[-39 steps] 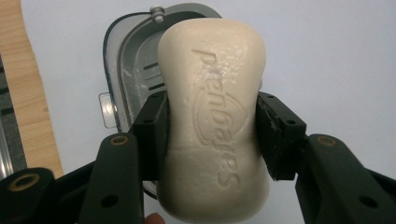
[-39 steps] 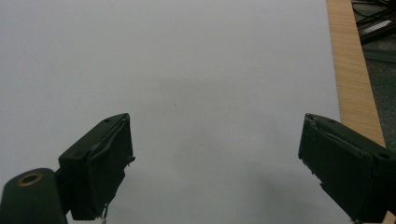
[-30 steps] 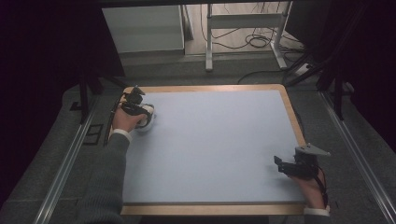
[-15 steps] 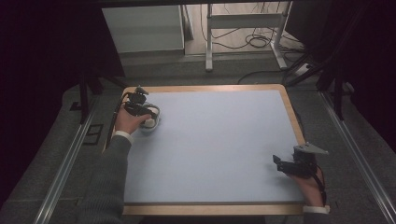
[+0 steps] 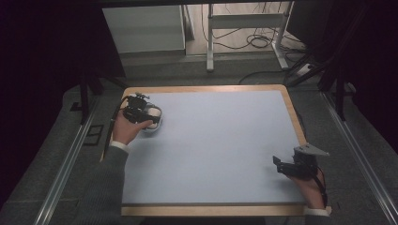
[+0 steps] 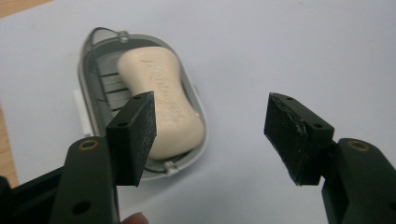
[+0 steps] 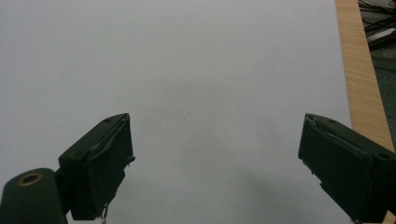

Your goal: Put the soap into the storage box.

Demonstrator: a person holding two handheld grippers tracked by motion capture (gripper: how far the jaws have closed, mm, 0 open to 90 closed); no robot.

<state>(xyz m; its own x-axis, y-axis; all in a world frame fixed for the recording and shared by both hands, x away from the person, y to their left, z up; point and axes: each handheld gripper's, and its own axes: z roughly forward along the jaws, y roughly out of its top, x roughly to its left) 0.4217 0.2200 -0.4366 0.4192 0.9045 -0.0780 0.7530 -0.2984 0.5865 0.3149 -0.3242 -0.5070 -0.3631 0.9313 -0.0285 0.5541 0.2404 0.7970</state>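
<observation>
A cream bar of soap (image 6: 163, 105) lies in an open grey soap dish (image 6: 91, 84) on the pale blue mat. In the high view the soap dish (image 5: 154, 125) sits at the table's far left. My left gripper (image 6: 212, 140) hovers open just above and beside the dish; one pad (image 6: 133, 135) overlaps the soap's near end and the other stands over bare mat. In the high view the left gripper (image 5: 141, 111) covers most of the dish. My right gripper (image 5: 281, 165) rests open near the front right corner, and the right gripper (image 7: 215, 163) holds nothing.
The pale blue mat (image 5: 220, 140) covers a wooden-edged table (image 5: 206, 88). The wooden rim (image 7: 362, 70) runs close to the right gripper's right jaw. Beyond the table stand a white cabinet (image 5: 143, 28) and a metal frame (image 5: 244, 21) with cables on the floor.
The left gripper has shifted slightly to the right over the soap dish. The right gripper has stayed almost where it was.
</observation>
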